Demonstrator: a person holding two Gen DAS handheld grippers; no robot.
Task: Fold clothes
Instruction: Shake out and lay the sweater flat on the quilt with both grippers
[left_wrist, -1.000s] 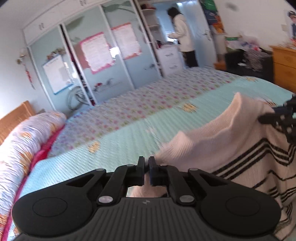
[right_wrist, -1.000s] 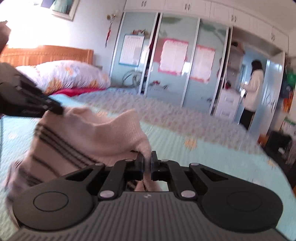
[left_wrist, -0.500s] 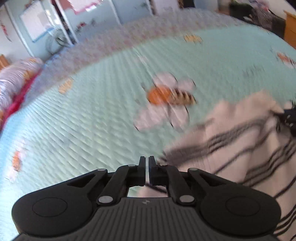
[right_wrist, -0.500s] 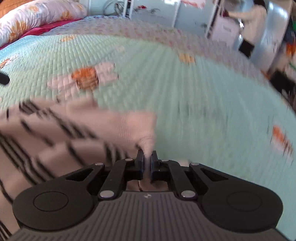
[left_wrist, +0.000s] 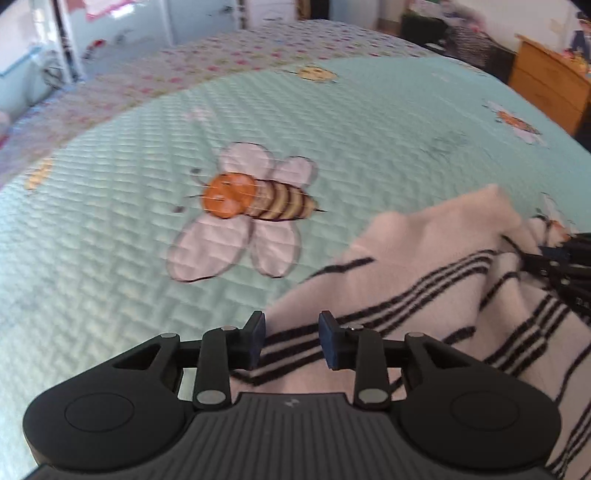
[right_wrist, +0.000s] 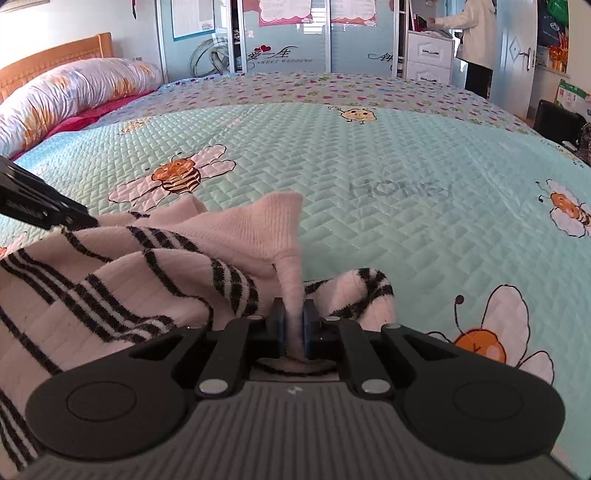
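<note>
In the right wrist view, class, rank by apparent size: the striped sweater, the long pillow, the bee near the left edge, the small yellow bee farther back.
1. Striped sweater, though nearness inflates it.
2. Long pillow.
3. Bee near the left edge.
4. Small yellow bee.

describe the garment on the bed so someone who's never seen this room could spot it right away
Start at the large bed covered by a pale turquoise quilted bedspread printed with cartoon bees. On its near side lies a cream knitted sweater with thin black stripes, one plain cream edge pinched in the right gripper. It is the only loose clothing on the bedspread.
</note>
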